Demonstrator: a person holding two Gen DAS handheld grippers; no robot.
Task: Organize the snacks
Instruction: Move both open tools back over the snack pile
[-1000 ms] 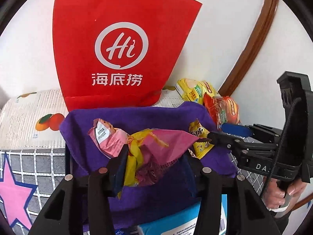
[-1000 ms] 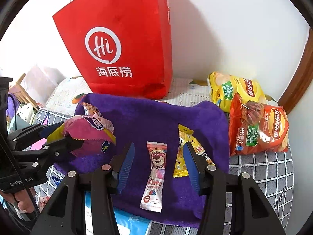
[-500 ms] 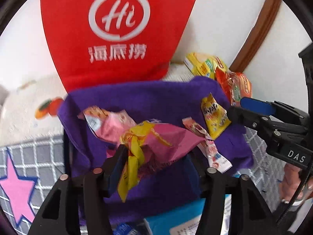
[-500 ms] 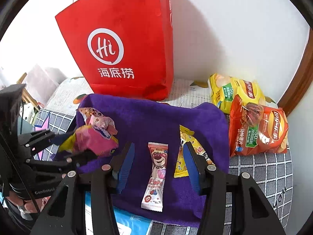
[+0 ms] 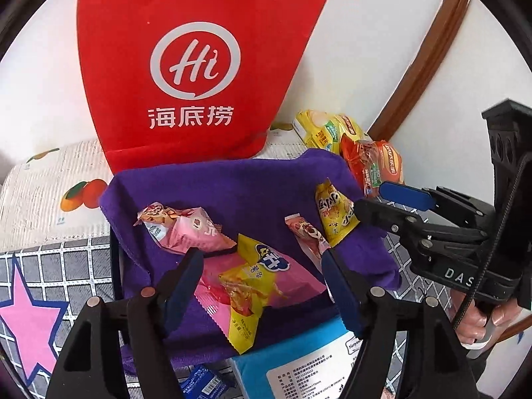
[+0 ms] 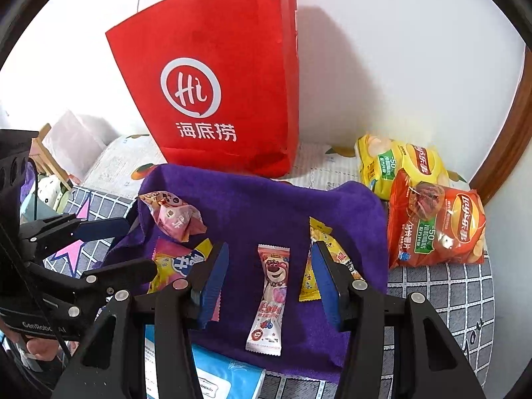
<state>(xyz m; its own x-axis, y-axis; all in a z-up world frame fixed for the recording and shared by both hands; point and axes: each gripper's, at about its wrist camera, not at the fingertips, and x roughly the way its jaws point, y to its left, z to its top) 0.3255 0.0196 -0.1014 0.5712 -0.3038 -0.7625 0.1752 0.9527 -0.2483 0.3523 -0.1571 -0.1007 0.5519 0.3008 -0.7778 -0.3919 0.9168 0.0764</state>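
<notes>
Left wrist view: the left gripper (image 5: 262,266) is spreading its jaws, and the pink-and-yellow snack bag (image 5: 252,282) lies loose between them on the purple towel (image 5: 232,186). The right gripper (image 6: 269,276) hovers parted over the bear candy stick (image 6: 271,286), touching nothing. Bare towel lies ahead, up to the red paper bag (image 6: 216,83).

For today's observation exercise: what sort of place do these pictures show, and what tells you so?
Probably a room in a home, at a small table against a wall. Clues: a patterned tablecloth under a purple towel, a red paper shopping bag, and crisp packets by a wooden frame.
</notes>
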